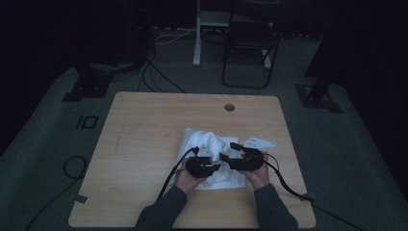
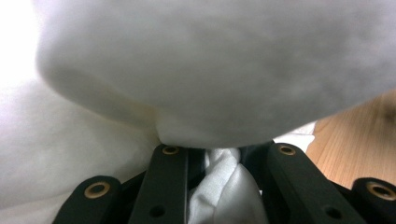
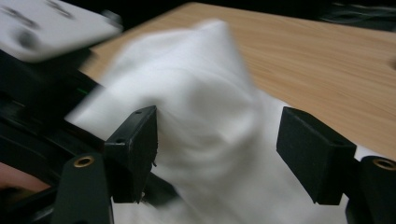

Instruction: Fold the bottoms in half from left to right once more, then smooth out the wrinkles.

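A white cloth [image 1: 208, 140] lies crumpled on the near middle of the wooden table [image 1: 144, 125]. A person's hands hold both grippers at its near edge. My left gripper [image 1: 213, 165] has a bunched fold of the cloth [image 2: 210, 70] pinched between its jaws [image 2: 224, 156], and the rest of the cloth billows just ahead of them. My right gripper [image 1: 227, 157] stands beside it; its jaws [image 3: 224, 149] are wide apart with the blurred cloth [image 3: 201, 107] rising between and behind them, untouched by the pads. The left gripper's grey plate [image 3: 46, 28] shows close by in the right gripper view.
A round cable hole [image 1: 229, 107] sits near the table's far edge. Bare wood [image 3: 327, 56] stretches beyond the cloth. Past the table stand a dark chair [image 1: 250, 48] and a white post [image 1: 197, 33]; cables [image 1: 154, 77] run over the floor. Each gripper trails a cable.
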`<act>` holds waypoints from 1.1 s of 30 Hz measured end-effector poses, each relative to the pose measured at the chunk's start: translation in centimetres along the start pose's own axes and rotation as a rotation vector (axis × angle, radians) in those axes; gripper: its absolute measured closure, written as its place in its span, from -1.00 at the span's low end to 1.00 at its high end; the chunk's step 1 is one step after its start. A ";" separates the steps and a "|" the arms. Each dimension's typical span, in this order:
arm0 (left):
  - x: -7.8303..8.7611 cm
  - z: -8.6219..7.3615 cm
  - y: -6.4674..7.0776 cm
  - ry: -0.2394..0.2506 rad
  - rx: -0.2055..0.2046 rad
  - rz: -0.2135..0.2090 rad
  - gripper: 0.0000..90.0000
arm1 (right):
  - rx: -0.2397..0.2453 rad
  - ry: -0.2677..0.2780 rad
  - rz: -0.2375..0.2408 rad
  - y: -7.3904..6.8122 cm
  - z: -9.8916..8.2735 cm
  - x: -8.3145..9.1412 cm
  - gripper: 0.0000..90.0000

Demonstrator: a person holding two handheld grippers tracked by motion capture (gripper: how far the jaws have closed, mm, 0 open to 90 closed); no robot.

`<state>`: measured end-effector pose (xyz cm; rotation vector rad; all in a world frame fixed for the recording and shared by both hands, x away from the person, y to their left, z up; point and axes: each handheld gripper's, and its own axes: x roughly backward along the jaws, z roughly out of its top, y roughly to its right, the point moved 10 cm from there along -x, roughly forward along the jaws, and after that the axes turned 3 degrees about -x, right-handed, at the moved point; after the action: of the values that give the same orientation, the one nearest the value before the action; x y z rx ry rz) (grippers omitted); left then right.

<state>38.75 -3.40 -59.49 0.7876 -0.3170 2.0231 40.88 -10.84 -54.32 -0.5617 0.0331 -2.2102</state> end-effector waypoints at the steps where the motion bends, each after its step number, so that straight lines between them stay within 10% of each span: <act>1: 0.0 0.0 0.0 -0.001 -0.004 -0.001 0.68 | 0.002 -0.005 0.007 -0.2 0.1 -0.5 -0.29; 5: 0.8 0.4 0.5 0.006 0.003 -0.010 0.37 | 0.015 -0.092 -0.056 0.5 -0.4 -2.6 0.70; 10: 6.4 3.5 0.9 0.130 -0.056 0.015 0.10 | -0.053 -0.097 -0.088 2.5 -0.2 -2.7 0.85; 15: 11.5 4.2 -5.5 0.199 0.048 0.227 0.20 | -0.067 -0.151 -0.138 4.5 -1.5 -2.1 0.82; 19: 8.9 0.8 -8.8 0.088 0.183 0.205 0.41 | -0.088 -0.156 -0.152 5.1 -1.7 -1.4 0.75; 27: 4.6 -1.4 -7.5 -0.034 0.111 0.246 0.40 | -0.048 -0.081 -0.288 6.2 1.2 2.6 0.28; 33: 3.9 -1.6 -7.4 -0.038 0.105 0.270 0.41 | -0.031 0.022 -0.248 4.7 4.0 4.8 0.16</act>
<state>42.75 4.03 -58.77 0.8872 -0.3569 2.2944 43.26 -16.80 -49.83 -0.5844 0.0097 -2.4604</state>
